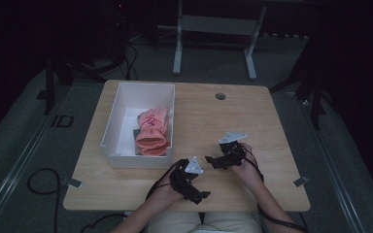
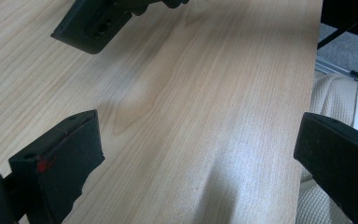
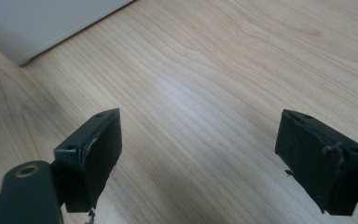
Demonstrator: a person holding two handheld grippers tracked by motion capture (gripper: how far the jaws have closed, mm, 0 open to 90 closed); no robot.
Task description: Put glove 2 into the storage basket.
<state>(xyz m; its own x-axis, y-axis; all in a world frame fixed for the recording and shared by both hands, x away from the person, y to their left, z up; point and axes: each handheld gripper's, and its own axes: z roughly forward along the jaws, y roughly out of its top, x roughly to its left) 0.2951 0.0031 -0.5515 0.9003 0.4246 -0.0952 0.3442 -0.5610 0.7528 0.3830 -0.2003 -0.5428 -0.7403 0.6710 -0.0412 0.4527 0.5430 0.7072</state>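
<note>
Both tongs stand with their jaws spread wide and nothing between them. The left gripper (image 1: 197, 194) hangs low over the near edge of the wooden table (image 1: 233, 116), and the right gripper (image 1: 213, 160) sits just beyond it, aimed toward the white box (image 1: 110, 127). In the left gripper view the right gripper (image 2: 93, 25) shows at the top, close ahead. That closeness is the likeliest trouble: the two tools could knock together if either swings across.

The pink gloves (image 1: 153, 131) lie folded inside the box, against its right wall and apart from both grippers. A reach for them could catch that wall and shove the light box, or pinch only one layer of cloth.

The table is pale wood grain with a round cable hole (image 1: 220, 96) near its far edge. Around it the room is dim, with grey carpet, trailing cables and a white metal frame (image 1: 213, 29) behind.
</note>
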